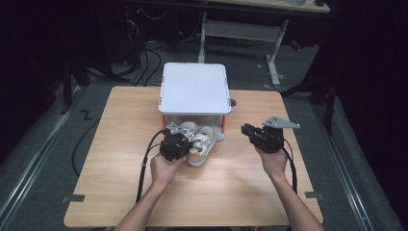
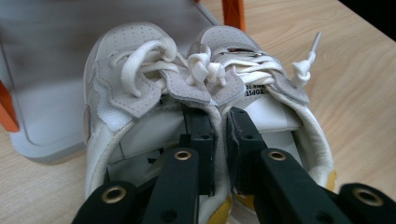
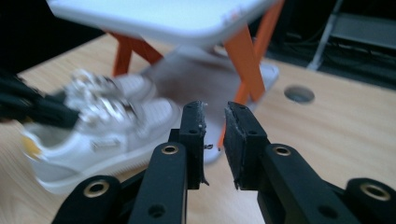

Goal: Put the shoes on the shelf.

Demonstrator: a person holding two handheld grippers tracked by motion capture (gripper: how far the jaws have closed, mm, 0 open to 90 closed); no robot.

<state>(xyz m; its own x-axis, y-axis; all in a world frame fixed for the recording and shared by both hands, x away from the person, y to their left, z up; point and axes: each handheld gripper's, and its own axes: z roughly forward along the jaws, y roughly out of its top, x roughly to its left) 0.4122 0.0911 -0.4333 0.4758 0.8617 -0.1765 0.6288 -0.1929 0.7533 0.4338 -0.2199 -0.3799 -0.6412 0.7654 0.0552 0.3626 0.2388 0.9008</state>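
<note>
Left hand-held gripper (image 2: 218, 140): clamped on both white sneakers' (image 2: 205, 93) inner collars; right hand-held gripper (image 3: 214, 135): slightly apart, empty. Next, probably: slide pair under rack (image 1: 194, 89).

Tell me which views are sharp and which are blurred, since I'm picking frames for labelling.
Left gripper view: sharp on the pair of white lace-up sneakers. Right gripper view: the sneakers look smeared and soft, while the jaws are crisp. High view: evenly lit pale wooden table, dark surroundings, fine detail small.
</note>
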